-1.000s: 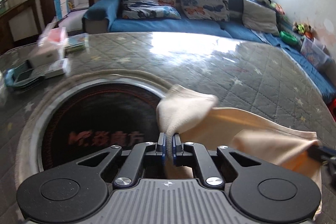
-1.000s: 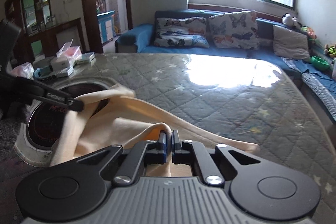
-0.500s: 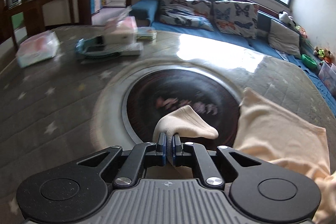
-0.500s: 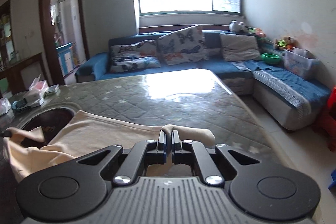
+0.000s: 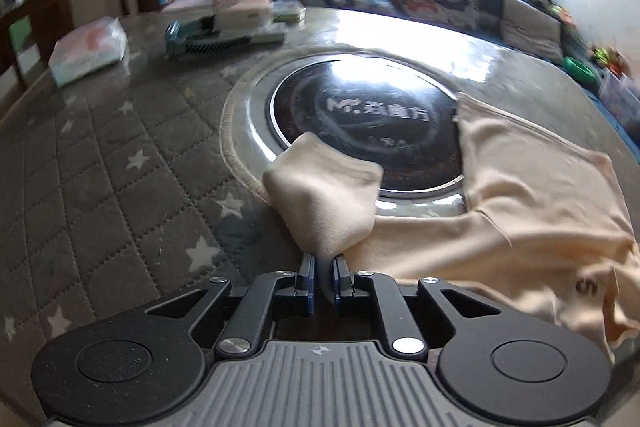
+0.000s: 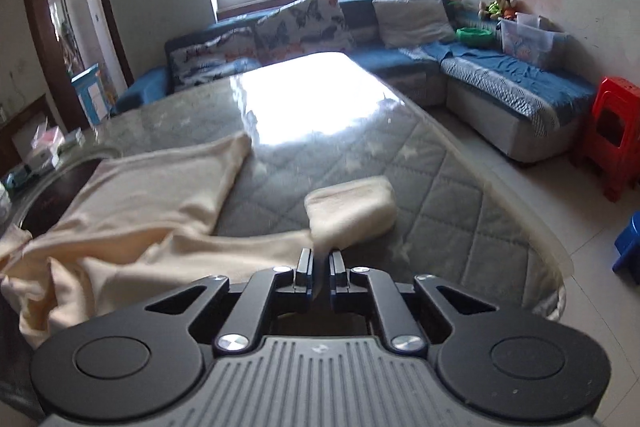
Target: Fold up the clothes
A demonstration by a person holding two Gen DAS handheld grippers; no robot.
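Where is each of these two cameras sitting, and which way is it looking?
Left wrist: on the left gripper, facing across the table toward the round black hob; only its fingers show.
Right wrist: on the right gripper, facing the sofa and window; only its fingers show.
Shared: the cream garment, pinched by both.

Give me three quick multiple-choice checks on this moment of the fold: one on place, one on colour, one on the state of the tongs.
1. Where does the garment partly lie?
A. on the sofa
B. over the round dark plate set in the table
C. on the floor

2. What colour is the garment?
A. cream
B. navy
C. red

3. What are the left tongs and right tongs doing?
A. both open
B. only the left grips
C. each shut on a bunch of the garment

Answers: 1 B, its edge overlaps the plate's rim; 2 A, pale cream in both views; 3 C, cloth is pinched between both pairs.
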